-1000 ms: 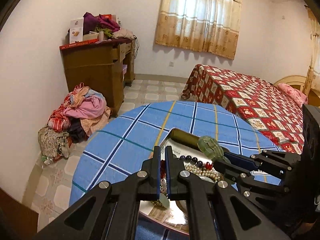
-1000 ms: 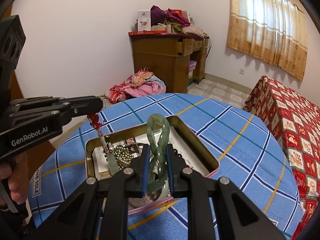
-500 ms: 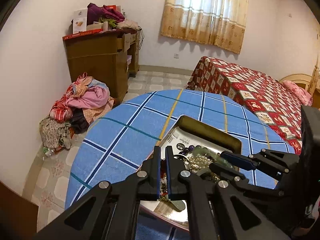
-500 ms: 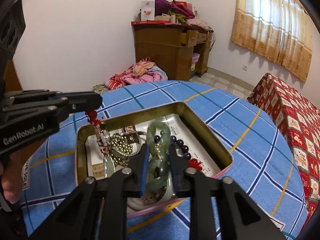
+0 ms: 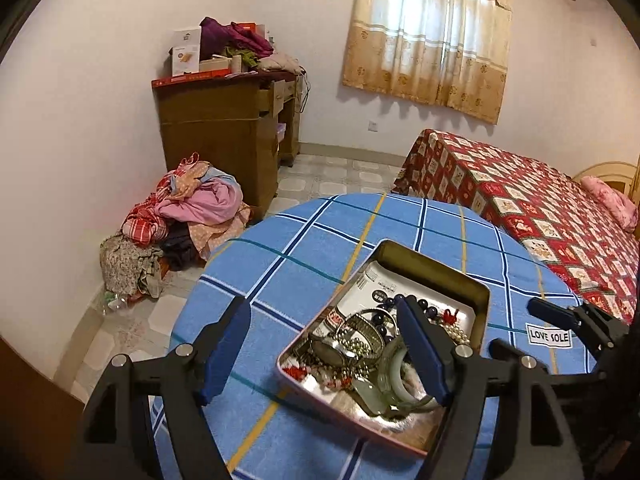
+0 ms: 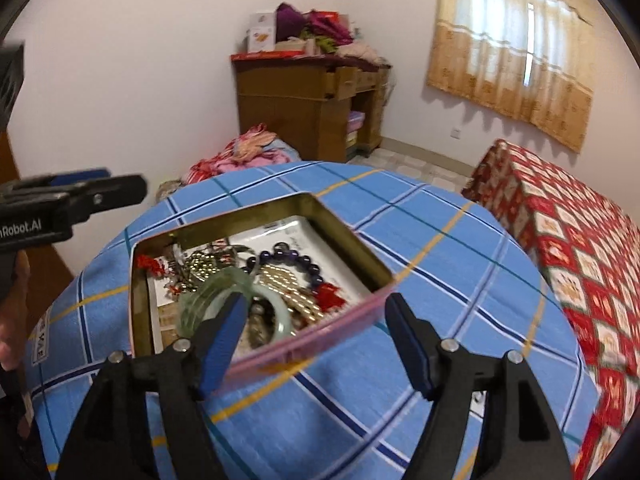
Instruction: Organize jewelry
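Jade-green bangle point(image 6: 224, 294) lies in the tin point(image 6: 352, 246), touching the right gripper point(image 6: 314, 344)'s left finger; hard, slick, breakable, best pinched across its rim. Both the right and the left gripper point(image 5: 326, 354) gape wide, empty.

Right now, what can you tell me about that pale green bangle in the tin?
The pale green bangle is a smooth, translucent ring that looks like jade or glass. It lies tilted inside the metal tin, resting on a tangle of pearl strands and dark purple beads. Neither gripper holds it; the right gripper hangs open just in front, one blue finger overlapping its edge.
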Available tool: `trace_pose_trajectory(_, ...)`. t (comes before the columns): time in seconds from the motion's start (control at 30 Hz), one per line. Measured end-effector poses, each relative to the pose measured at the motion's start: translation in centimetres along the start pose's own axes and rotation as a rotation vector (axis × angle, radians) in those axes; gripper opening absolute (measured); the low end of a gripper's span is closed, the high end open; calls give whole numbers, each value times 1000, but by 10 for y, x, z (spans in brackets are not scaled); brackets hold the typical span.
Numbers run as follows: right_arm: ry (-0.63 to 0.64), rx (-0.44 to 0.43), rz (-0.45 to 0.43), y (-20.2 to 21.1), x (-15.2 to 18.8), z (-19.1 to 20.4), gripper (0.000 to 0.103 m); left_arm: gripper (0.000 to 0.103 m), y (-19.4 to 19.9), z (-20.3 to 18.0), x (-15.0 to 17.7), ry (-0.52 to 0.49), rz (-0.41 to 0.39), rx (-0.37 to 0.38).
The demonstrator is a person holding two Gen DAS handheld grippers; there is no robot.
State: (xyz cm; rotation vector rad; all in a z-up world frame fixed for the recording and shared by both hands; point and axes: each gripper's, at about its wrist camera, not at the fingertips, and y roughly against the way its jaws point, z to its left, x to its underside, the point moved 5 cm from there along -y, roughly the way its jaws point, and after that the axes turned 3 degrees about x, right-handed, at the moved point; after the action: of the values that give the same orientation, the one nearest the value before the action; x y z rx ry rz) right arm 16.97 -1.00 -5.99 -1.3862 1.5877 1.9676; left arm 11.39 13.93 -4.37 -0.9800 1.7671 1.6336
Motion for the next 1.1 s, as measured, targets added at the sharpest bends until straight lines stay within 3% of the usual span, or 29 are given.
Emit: trace_pose_trajectory(1.1, -53, 9, -79, 37, 1, -13, 78, 76, 28, -16, 5, -25, -27, -8)
